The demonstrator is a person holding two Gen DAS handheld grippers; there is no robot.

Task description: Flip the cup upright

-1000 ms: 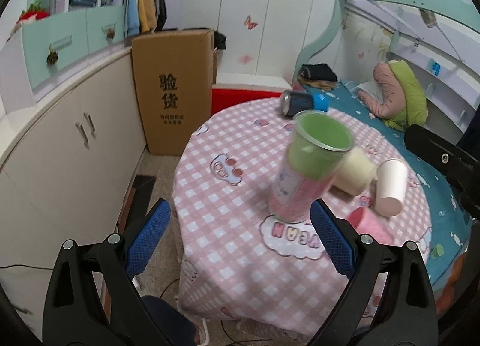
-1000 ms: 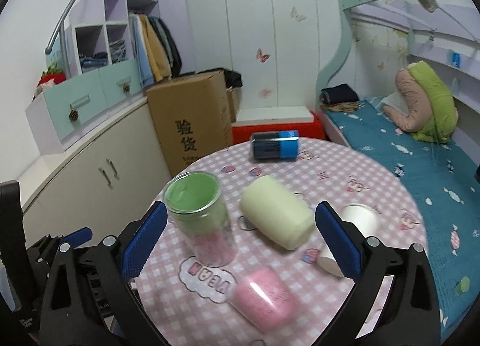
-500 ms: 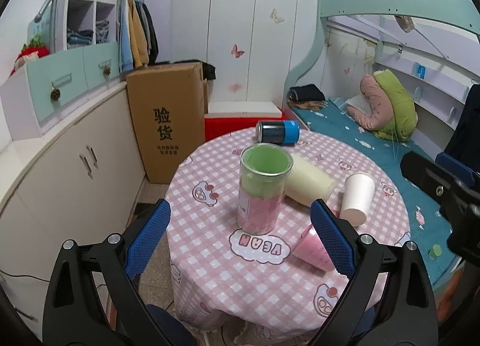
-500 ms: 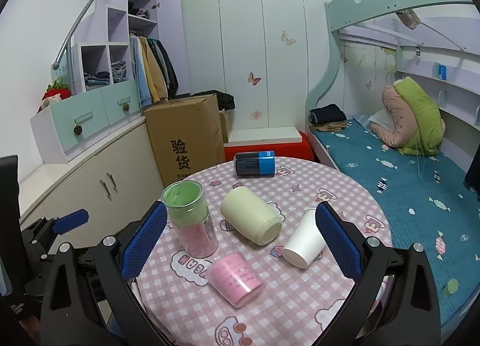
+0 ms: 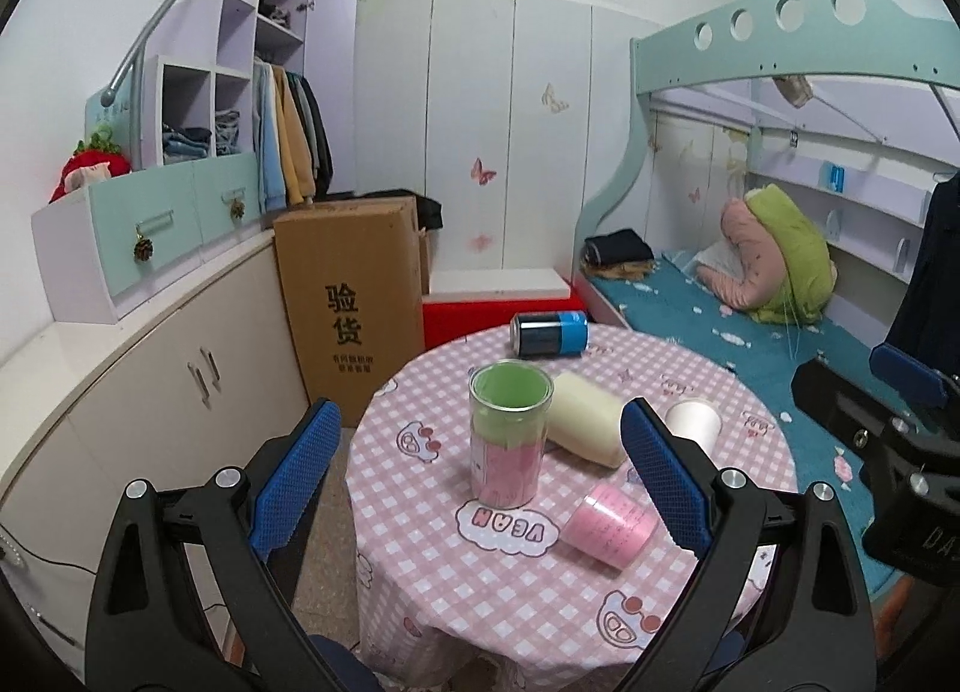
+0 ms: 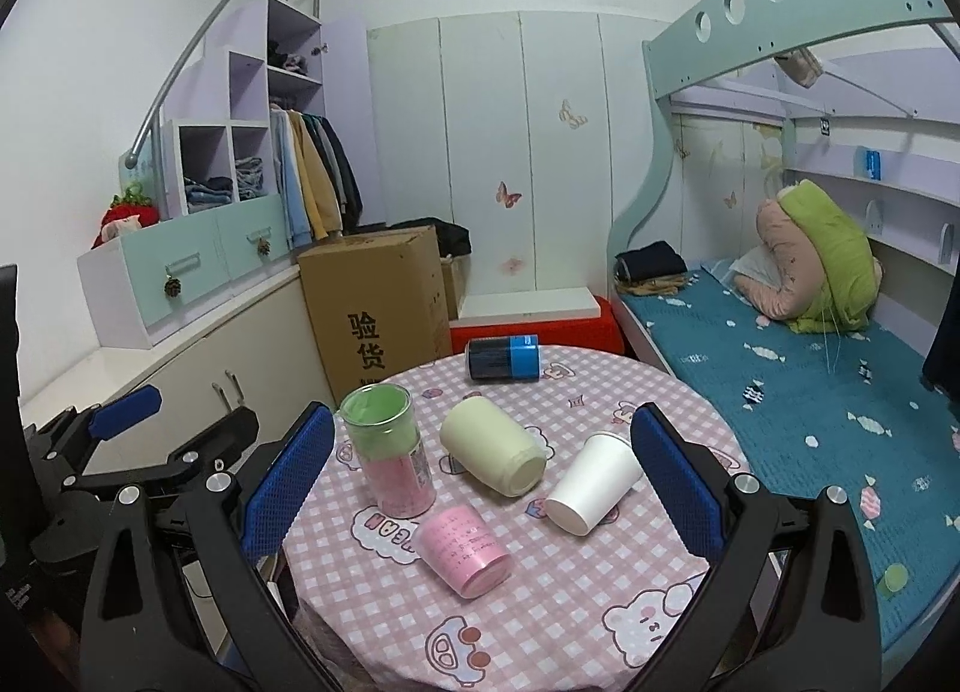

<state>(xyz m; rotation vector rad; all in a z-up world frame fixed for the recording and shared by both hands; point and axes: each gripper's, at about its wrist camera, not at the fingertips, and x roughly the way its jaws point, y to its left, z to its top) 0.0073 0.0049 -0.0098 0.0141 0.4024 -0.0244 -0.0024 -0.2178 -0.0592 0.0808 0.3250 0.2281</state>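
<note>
A clear cup with green and pink filling (image 5: 509,440) (image 6: 393,461) stands upright on the round pink-checked table (image 5: 420,548) (image 6: 600,590). A cream cup (image 5: 585,428) (image 6: 495,446), a white paper cup (image 5: 696,425) (image 6: 594,482), a pink cup (image 5: 609,524) (image 6: 465,551) and a black-and-blue can (image 5: 549,332) (image 6: 503,357) lie on their sides. My left gripper (image 5: 480,482) is open and empty, back from the table's near left edge. My right gripper (image 6: 480,482) is open and empty above the near edge.
A cardboard box (image 5: 354,302) and a red box (image 5: 480,314) stand on the floor behind the table. White cabinets (image 5: 150,380) run along the left. A bunk bed with a blue cover (image 6: 810,392) is at the right.
Both grippers have drawn back and up from the table, so the cups look smaller. The green-and-pink cup, tilted a second ago, now stands upright and free.
</note>
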